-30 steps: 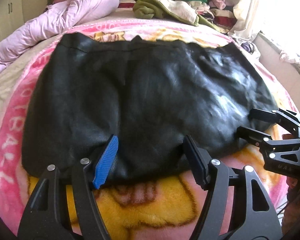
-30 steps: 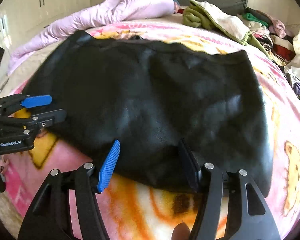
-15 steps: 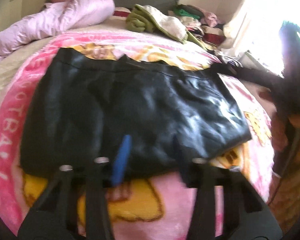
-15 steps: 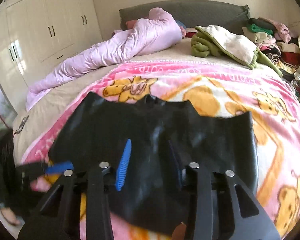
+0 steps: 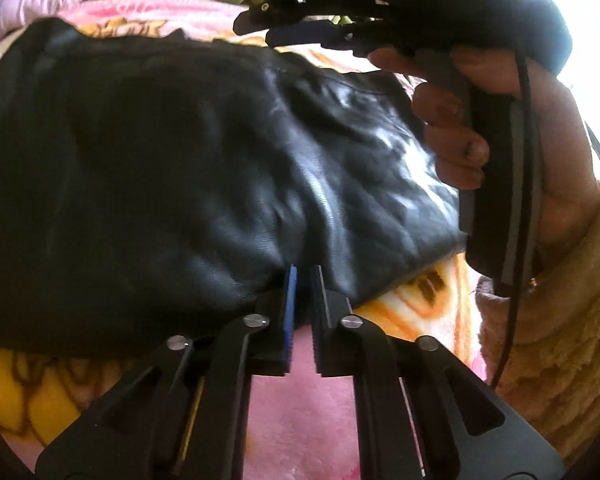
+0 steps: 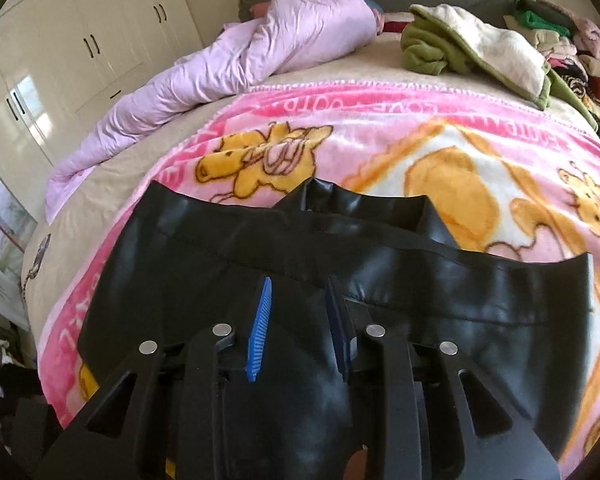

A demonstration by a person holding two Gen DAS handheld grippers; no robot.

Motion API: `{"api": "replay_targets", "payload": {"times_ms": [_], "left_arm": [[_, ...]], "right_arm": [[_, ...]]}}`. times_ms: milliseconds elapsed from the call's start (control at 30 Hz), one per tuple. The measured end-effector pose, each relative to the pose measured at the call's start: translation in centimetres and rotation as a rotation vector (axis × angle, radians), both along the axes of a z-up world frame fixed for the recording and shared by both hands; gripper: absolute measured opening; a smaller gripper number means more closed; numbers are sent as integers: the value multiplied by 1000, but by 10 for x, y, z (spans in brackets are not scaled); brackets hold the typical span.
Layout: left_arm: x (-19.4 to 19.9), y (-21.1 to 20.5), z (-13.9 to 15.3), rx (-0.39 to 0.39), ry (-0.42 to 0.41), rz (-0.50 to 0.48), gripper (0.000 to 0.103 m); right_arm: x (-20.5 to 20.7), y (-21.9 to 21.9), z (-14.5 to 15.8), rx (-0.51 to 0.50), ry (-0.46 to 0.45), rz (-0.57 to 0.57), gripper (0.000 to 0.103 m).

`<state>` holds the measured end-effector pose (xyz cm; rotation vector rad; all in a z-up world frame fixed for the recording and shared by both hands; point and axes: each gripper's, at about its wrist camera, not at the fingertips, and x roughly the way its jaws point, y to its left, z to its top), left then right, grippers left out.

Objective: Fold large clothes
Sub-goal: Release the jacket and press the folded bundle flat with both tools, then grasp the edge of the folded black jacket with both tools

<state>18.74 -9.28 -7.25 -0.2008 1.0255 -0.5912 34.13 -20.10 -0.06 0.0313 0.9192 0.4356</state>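
Both grippers' fingers [image 5: 290, 300] on black garment's [image 6: 480, 292] edge

The right gripper [image 5: 300, 36] carries pale raised letters on its black body — "DAS" is all that reads, at the top of the left wrist view. The pink blanket [image 6: 380, 128] has darker pink capitals in its border. Beyond the right gripper's fingertips they run upside down and blurred, something like "COUP" and "FOOTB", not certain. To the left of that gripper, along the blanket's side border, "ALL" reads, the end of a cut-off word.
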Motion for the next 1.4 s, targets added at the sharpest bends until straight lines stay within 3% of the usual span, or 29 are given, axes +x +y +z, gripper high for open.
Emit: {"api": "replay_targets", "payload": {"times_ms": [200,333,467,600,633,700,833,1000,1133,1400], "left_arm": [[1,1,-6,-21,9,1,0],[1,-2,-6,-15,0,2,0],[0,-2,-6,-18,-3,2,0],[-8,4,4,-28,-23,5,0],[-9,8,8,-24,-37,11,4],[-13,13,20,-3,-76,32,40],[-18,37,40,42,-140,107,53],[-20,78,60,89,-188,216,81],[-18,102,69,125,-203,290,93],[-3,152,58,130,-152,424,93]], "right_arm": [[33,12,-36,-89,96,-19,25],[44,9,-60,-72,172,-51,25],[42,6,-58,-54,162,-53,25],[26,-2,-36,18,103,-49,28],[23,-3,-29,28,91,-51,31],[12,-5,-15,48,50,-41,35],[-5,-10,4,57,-1,-39,42],[-26,-11,23,76,-59,-21,56],[-48,-9,33,91,-91,0,63],[-95,-3,33,65,-127,50,66]]}}
